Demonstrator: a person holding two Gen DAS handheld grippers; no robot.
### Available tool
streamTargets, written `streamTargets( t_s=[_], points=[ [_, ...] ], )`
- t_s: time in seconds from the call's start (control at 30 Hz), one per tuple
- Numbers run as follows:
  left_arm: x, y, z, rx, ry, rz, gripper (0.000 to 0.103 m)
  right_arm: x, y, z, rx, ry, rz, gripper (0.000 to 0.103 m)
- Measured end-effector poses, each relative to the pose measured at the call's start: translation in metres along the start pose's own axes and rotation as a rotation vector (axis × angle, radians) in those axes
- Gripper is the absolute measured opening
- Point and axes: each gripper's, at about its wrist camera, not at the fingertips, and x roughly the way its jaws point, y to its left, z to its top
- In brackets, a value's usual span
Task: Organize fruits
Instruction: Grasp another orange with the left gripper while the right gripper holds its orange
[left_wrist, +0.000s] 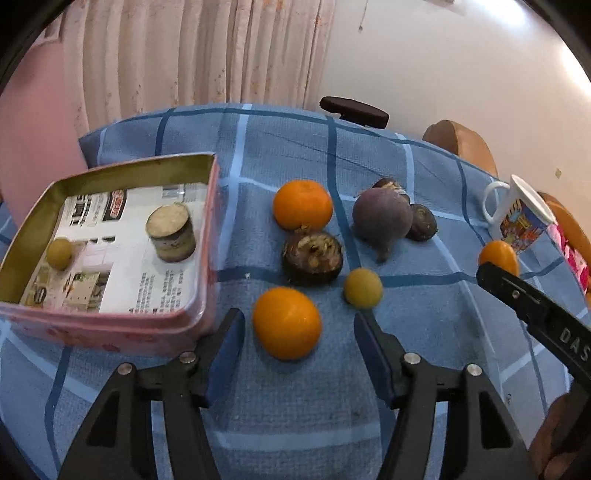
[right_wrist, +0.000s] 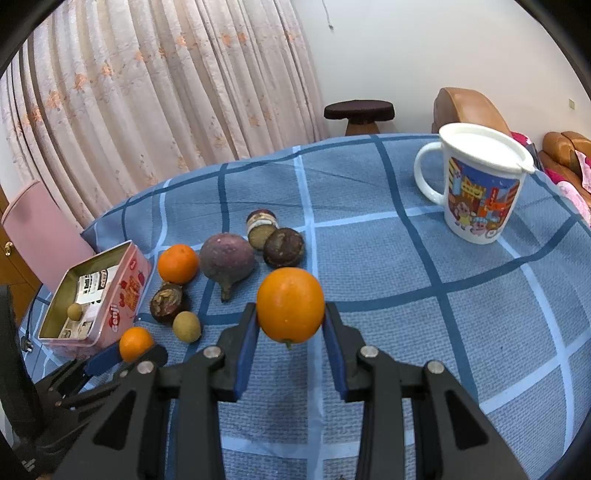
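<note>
A: Writing? Tin (right_wrist: 125, 295) w/ red "Ganji"-ish logo, hard to read; paper inside too blurry.
B: Tools?
A: Right gripper (right_wrist: 290, 325) pinches orange (right_wrist: 290, 304), well right of tin. Left gripper (left_wrist: 299, 332) spread, empty; tangerine (left_wrist: 287, 322) just right of tin, between fingers.
</note>
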Motion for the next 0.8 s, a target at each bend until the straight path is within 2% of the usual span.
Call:
streamTargets(
  t_s=[0.07, 0.1, 0.13, 0.3, 0.37, 0.43, 0.57, 0.8],
  points=[
    [0.004, -0.001, 0.001, 0.006, 0.017, 0.016, 0.055, 0.000, -0.001, 0.000, 0.005, 0.001, 0.001, 0.038],
    [0.004, -0.001, 0.002, 0.005, 0.013, 0.012, 0.044, 0.000, -0.001, 0.000, 0.007, 0.001, 0.001, 0.038],
    [0.004, 0.000, 0.002, 0.004, 0.014, 0.003, 0.037, 0.000, -0.002, 0.000, 0.010, 0.001, 0.000, 0.038],
    [0.001, 0.003, 0.001, -0.009, -0.001, -0.051, 0.037, -0.001, -0.003, 0.000, 0.016, -0.019, -0.003, 0.038],
    [-0.008, 0.001, 0.000, 0.005, -0.046, -0.082, 0.037, -0.003, -0.005, 0.000, 0.017, -0.035, 0.002, 0.038],
    [-0.022, -0.002, 0.000, 0.037, -0.124, -0.108, 0.037, -0.005, -0.005, 0.001, 0.017, -0.058, 0.014, 0.038],
    [-0.046, -0.003, 0.004, 0.122, -0.255, -0.093, 0.037, -0.012, 0.003, 0.000, -0.011, -0.115, 0.033, 0.038],
    [-0.062, 0.031, 0.016, 0.174, -0.362, -0.017, 0.037, -0.024, 0.026, -0.007, -0.101, -0.230, 0.024, 0.038]
  ],
)
